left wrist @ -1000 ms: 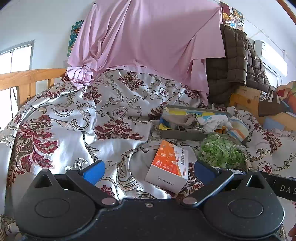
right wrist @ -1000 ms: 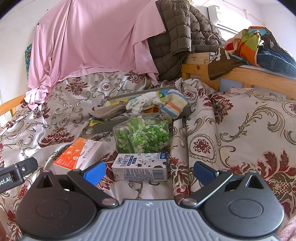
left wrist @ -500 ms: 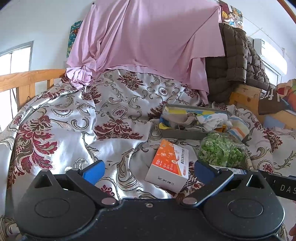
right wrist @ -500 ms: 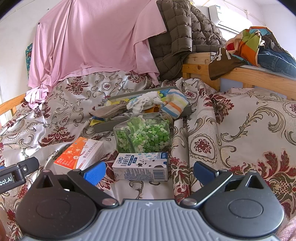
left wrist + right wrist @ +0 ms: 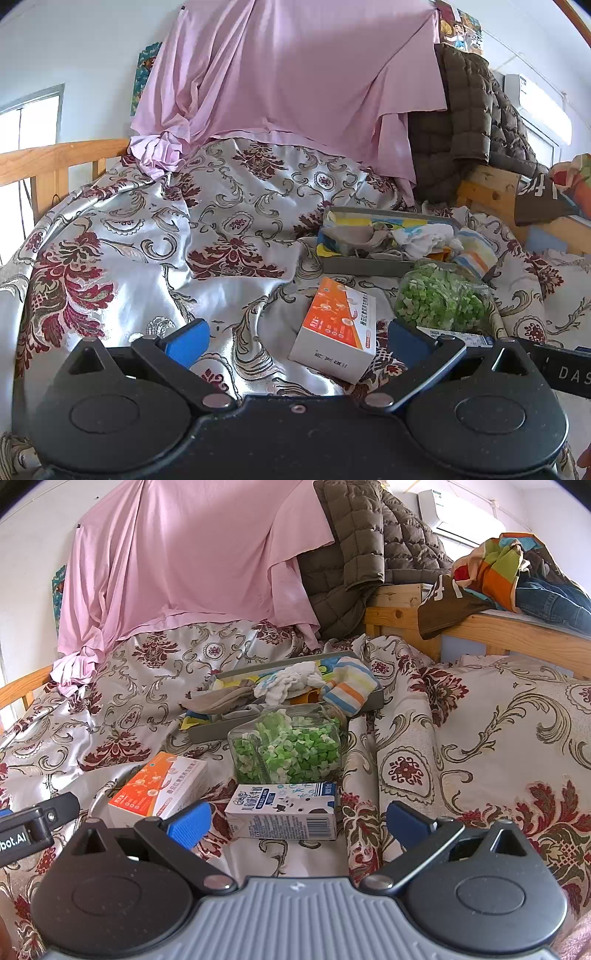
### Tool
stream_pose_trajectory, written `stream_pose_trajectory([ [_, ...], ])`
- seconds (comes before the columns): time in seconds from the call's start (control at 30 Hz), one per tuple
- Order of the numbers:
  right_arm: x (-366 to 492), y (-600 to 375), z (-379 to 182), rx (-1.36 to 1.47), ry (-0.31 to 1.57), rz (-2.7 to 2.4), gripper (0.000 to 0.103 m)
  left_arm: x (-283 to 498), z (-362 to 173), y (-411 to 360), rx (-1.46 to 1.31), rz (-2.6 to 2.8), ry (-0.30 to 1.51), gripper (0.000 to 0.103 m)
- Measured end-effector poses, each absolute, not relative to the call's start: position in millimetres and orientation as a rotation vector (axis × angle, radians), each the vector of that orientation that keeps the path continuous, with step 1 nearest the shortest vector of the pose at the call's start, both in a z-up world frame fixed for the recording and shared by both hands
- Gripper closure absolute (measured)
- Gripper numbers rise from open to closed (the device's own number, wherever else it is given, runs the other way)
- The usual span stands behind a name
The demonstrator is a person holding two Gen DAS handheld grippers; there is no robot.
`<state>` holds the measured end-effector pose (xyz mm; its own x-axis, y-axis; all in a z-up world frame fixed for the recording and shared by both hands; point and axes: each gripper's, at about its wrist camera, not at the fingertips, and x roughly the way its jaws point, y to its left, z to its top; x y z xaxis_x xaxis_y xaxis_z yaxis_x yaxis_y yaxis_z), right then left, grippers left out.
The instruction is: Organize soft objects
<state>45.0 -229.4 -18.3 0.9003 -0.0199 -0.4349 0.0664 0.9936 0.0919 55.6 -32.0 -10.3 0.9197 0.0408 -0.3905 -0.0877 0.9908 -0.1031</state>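
A grey tray (image 5: 207, 733) (image 5: 362, 266) lies on the patterned bedspread and holds soft items: a grey-brown sock (image 5: 221, 699), a white cloth (image 5: 291, 681) and a striped sock (image 5: 351, 690) that hangs over its right end. My right gripper (image 5: 297, 819) stands open near the bed's front, with a milk carton (image 5: 282, 812) lying just ahead between its fingers. My left gripper (image 5: 295, 338) is open too, with an orange and white box (image 5: 336, 332) lying ahead of it. Neither gripper holds anything.
A clear jar of green and white paper stars (image 5: 288, 746) stands between the tray and the carton. A pink sheet (image 5: 184, 561) and a brown quilted jacket (image 5: 369, 546) hang behind. Clothes (image 5: 517, 576) are piled on a wooden rail at right.
Both views have shifted only slightly; the objects on the bed and both open grippers stay as they were.
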Motion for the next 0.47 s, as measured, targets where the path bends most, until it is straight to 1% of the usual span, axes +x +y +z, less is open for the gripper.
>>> stream_pose_trajectory([
  [0.47, 45.4, -225.4, -21.4, 0.104, 0.458, -0.04, 0.0, 56.0, -10.4, -30.1, -0.115, 0.069, 0.401, 0.001],
])
